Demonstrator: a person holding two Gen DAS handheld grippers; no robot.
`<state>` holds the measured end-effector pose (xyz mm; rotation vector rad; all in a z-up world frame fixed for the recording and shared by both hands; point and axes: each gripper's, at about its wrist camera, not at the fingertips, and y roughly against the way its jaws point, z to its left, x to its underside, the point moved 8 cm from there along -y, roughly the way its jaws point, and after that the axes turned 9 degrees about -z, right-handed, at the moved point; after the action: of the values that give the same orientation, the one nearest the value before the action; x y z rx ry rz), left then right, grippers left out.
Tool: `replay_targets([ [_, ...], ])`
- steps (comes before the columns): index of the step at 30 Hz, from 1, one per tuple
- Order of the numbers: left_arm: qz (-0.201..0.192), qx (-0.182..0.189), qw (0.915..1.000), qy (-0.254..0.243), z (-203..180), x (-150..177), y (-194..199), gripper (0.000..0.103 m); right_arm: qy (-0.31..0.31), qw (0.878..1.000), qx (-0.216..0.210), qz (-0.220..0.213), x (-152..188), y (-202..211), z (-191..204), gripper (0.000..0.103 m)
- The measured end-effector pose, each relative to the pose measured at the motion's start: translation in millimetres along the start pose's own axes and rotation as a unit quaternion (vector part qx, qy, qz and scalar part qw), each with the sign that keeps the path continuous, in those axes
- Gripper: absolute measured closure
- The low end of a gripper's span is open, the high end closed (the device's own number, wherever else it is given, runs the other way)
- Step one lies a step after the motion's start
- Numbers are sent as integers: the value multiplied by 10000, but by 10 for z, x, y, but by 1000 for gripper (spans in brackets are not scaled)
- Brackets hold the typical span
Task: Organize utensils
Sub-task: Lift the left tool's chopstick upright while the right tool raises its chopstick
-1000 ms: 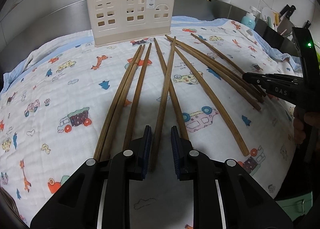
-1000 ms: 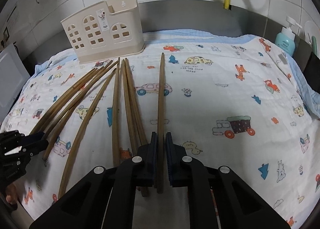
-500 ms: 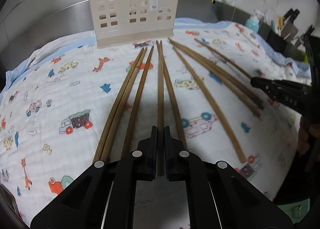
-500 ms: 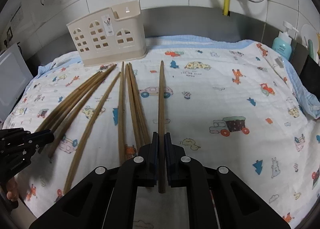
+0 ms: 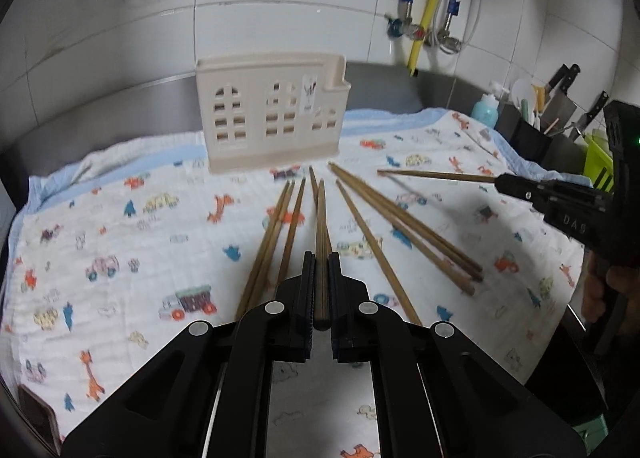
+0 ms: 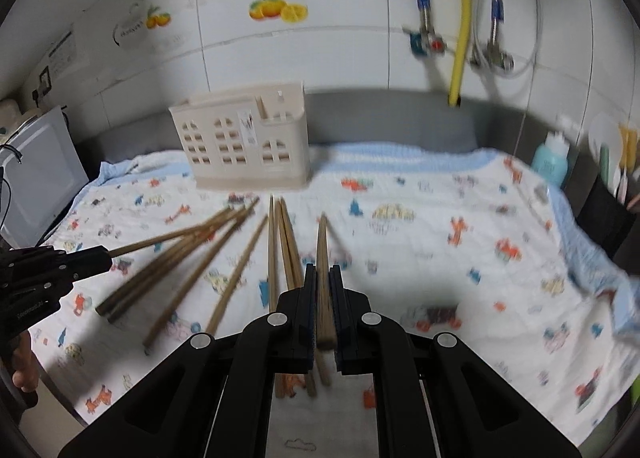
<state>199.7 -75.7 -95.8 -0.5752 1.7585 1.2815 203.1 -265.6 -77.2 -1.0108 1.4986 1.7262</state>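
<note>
Both grippers have risen, each lifting one brown wooden chopstick off the cartoon-print white cloth [image 5: 120, 242] covering the bench. Left gripper [image 5: 320, 290] fingers are clamped on a chopstick [image 5: 321, 234]; right gripper [image 6: 322, 298] fingers likewise [image 6: 322, 258]. Remaining chopsticks [image 5: 404, 226] lie before the beige house-shaped plastic holder [image 5: 272, 114]. Right view blurred; tiled wall behind

Right wrist view motion-blurred; cloth [image 6: 460, 194] print smeared; holder [image 6: 244, 146] label unreadable.
</note>
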Motion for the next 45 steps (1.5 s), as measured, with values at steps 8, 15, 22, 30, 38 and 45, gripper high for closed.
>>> replay_targets([
  [8, -229, 89, 9997, 71, 78, -289, 44, 98, 252, 9991, -279, -182, -451, 58, 78, 96],
  [15, -475, 62, 9988, 45, 110, -533, 105, 98, 533, 9973, -397, -318, -761, 119, 173, 96],
  [22, -804, 130, 9965, 203, 129, -717, 267, 98, 611, 9965, -412, -398, -847, 155, 221, 96],
  [30, -1097, 110, 9938, 172, 148, -1028, 380, 98, 720, 9942, -614, -507, -1121, 202, 337, 96],
  [38, -1408, 45, 9900, -28, 168, -1513, 437, 98, 814, 9911, -825, -652, -1550, 224, 403, 96],
  [45, -1813, -182, 9829, -256, 271, -2115, 501, 98, 926, 9895, -798, -776, -1940, 166, 414, 96],
])
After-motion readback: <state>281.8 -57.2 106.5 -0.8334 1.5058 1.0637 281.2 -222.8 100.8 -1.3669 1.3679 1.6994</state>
